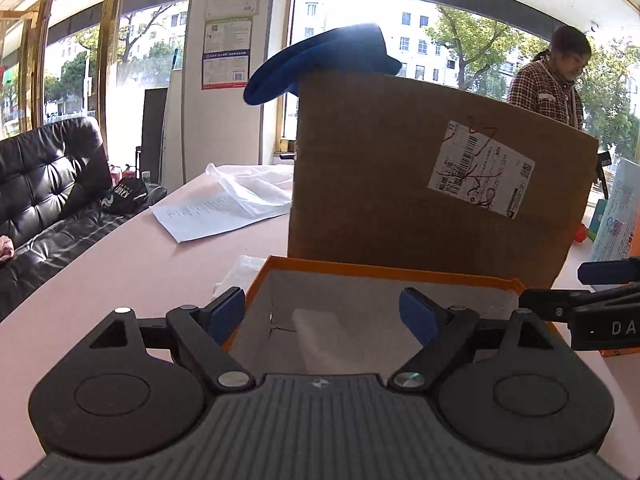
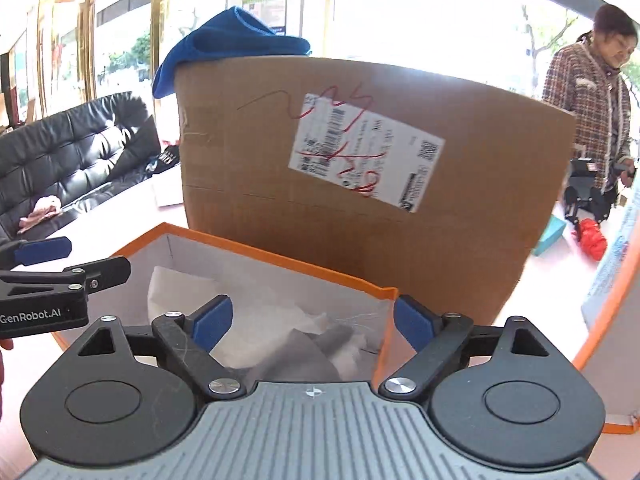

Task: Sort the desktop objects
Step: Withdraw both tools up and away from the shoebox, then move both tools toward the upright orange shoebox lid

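So far I judge the sorting barely begun: I hold both the left gripper [image 1: 322, 316] and the right gripper [image 2: 312, 322] released and empty over the near orange box [image 1: 384, 270], which holds only white paper [image 2: 256, 312] and something grey I can't identify. Behind it, the cardboard box [image 1: 400, 184] with a blue cloth [image 1: 320, 60] on top hides most of the far desk [image 1: 120, 264], so what remains is unclear.

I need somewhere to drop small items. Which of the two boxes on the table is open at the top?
The low orange-rimmed box nearest both grippers: its white inside shows crumpled white paper. The tall brown cardboard box behind it has a blue cloth on top.
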`<state>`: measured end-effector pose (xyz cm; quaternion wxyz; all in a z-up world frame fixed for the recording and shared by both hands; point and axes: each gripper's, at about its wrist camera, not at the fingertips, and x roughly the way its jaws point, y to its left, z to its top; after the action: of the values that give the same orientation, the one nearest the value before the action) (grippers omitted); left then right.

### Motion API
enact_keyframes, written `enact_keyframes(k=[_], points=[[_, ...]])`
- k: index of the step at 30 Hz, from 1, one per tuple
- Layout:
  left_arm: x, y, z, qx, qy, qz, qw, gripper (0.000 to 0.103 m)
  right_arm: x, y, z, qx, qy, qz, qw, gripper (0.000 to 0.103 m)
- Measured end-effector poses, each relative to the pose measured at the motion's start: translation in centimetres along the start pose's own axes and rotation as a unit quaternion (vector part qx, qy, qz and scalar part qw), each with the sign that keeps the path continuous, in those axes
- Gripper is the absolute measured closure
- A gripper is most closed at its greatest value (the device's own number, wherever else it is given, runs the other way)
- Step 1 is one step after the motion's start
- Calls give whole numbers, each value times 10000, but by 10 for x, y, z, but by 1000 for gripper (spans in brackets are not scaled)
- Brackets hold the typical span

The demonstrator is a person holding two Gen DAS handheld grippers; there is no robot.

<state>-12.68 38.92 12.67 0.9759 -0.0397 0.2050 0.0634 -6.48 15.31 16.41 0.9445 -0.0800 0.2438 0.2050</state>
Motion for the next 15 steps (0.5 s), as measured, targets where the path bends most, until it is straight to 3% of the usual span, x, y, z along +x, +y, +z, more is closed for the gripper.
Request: enact_keyframes(k=[4, 8, 12, 15], points=[[-15, -41, -1, 148, -127, -136, 9997, 18, -29, -39, -17, 616, -374, -243, 9971, 0], [-22, -97, 7, 467, -241, -596, 9968, 16, -67, -72, -28, 1139, -723, -510, 9895, 0], [-27, -154, 9, 590, -387, -1067, 9918, 0, -108, -106, -44, 1332, -1097, -1038, 9795, 0], [-29, -197, 7, 760, -485, -1460, 9852, 0, -128, -136, -59, 1616, -1311, -1485, 9668, 0]])
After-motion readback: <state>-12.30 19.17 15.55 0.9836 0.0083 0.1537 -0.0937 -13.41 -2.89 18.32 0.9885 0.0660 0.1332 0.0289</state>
